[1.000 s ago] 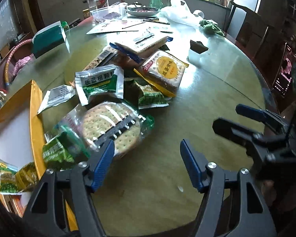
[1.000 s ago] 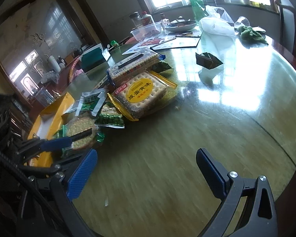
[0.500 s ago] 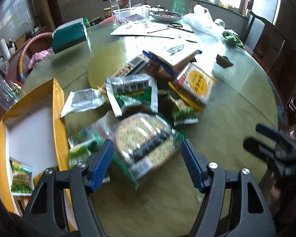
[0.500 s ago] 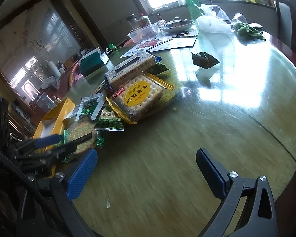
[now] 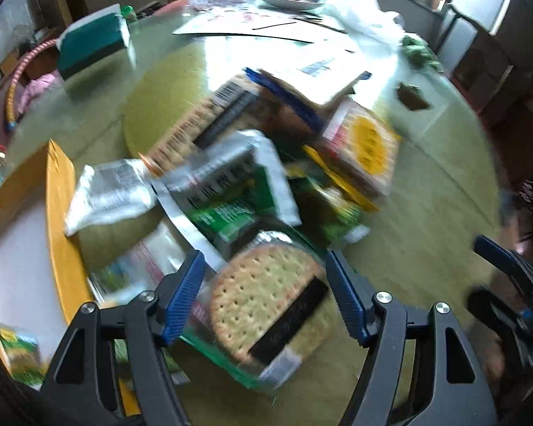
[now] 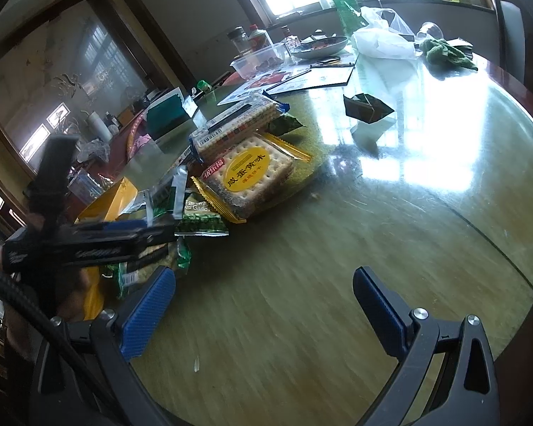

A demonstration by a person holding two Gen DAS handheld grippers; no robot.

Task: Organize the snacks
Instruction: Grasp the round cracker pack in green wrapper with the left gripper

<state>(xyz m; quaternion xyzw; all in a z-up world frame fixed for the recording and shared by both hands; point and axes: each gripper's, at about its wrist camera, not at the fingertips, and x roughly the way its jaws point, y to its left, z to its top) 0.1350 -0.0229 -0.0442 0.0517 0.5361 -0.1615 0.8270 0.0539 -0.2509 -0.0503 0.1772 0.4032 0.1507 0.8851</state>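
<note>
L gripper jaws standing apart, straddling clear round-cracker pack | R gripper gaping wide, hovering over glossy green table

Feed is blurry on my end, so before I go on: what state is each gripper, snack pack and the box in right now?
left gripper: open, jaws either side of the round cracker pack, not pressing it
right gripper: open, nothing between the jaws, over bare table
round cracker pack: sealed, flat on the table
square cracker pack: sealed, lying in the pile
yellow box: open, a few green packets inside
</note>
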